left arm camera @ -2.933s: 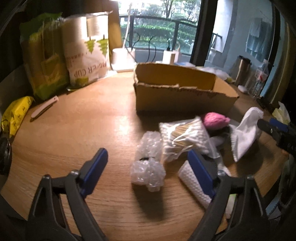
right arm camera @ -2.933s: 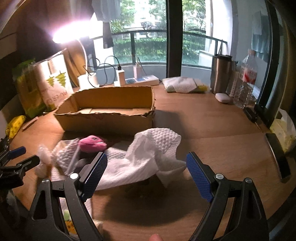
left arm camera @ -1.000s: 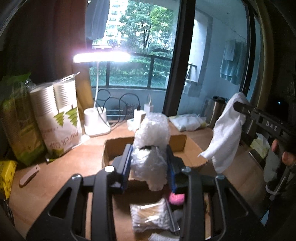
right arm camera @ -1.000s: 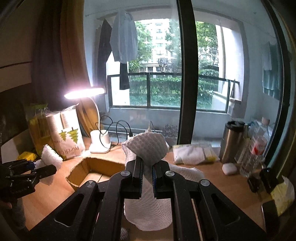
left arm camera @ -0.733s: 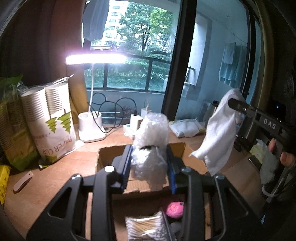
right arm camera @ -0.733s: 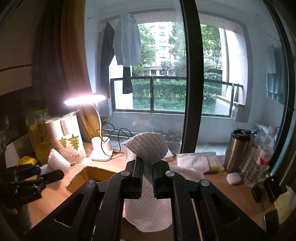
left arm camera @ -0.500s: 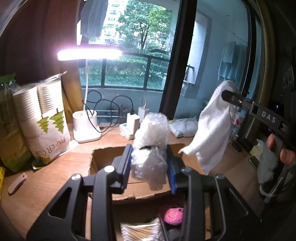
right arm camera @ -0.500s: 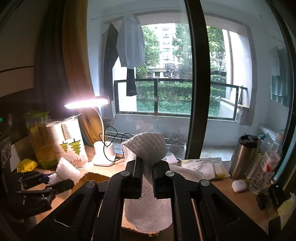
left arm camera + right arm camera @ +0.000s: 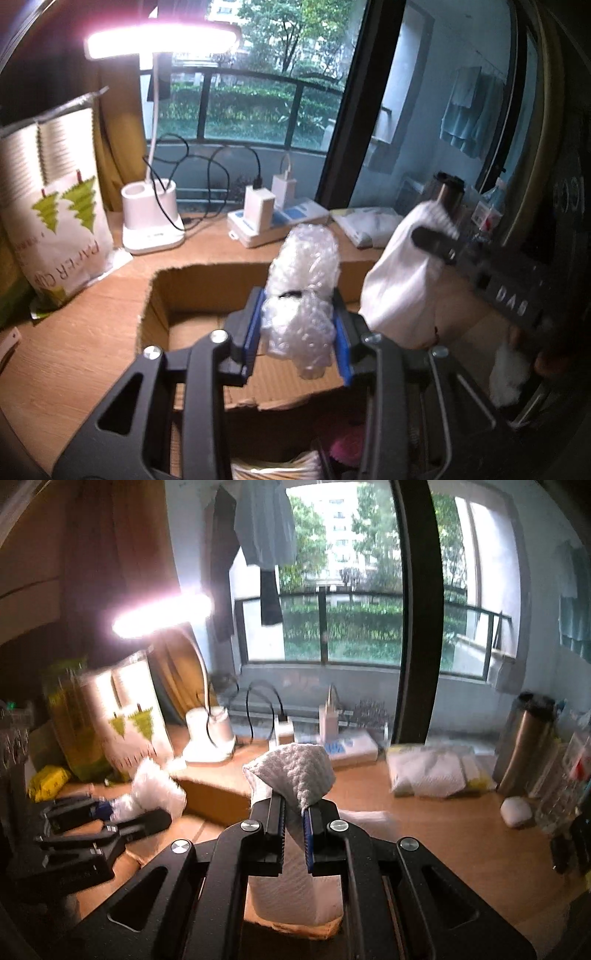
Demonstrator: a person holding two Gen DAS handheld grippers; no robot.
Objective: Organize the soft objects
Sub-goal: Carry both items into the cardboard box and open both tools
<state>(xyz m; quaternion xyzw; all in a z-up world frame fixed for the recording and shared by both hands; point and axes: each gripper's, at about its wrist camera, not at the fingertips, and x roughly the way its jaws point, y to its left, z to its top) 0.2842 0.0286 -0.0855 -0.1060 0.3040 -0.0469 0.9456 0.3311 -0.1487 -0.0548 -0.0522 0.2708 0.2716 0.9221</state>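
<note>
My left gripper [image 9: 298,332] is shut on a wad of clear bubble wrap [image 9: 301,295] and holds it over the open cardboard box [image 9: 192,291]. My right gripper [image 9: 293,827] is shut on a white textured cloth [image 9: 293,771] that hangs down over the box's right part [image 9: 214,794]. In the left wrist view the cloth [image 9: 399,291] dangles from the right gripper [image 9: 439,245] just right of the bubble wrap. In the right wrist view the left gripper [image 9: 122,812] and its bubble wrap [image 9: 159,794] sit at the left. A pink soft item [image 9: 345,445] and a bag of cotton swabs [image 9: 280,469] lie in front of the box.
A lit desk lamp [image 9: 151,218] with cables, chargers [image 9: 264,210] and a pack of paper cups [image 9: 55,206] stand behind and left of the box. A folded white cloth [image 9: 428,771], steel flask [image 9: 524,742] and bottles stand at the right. A yellow packet [image 9: 48,782] lies far left.
Both grippers have moved forward and down toward the box with their loads still gripped. The box now fills more of the left view, and the cloth hangs lower over it.
</note>
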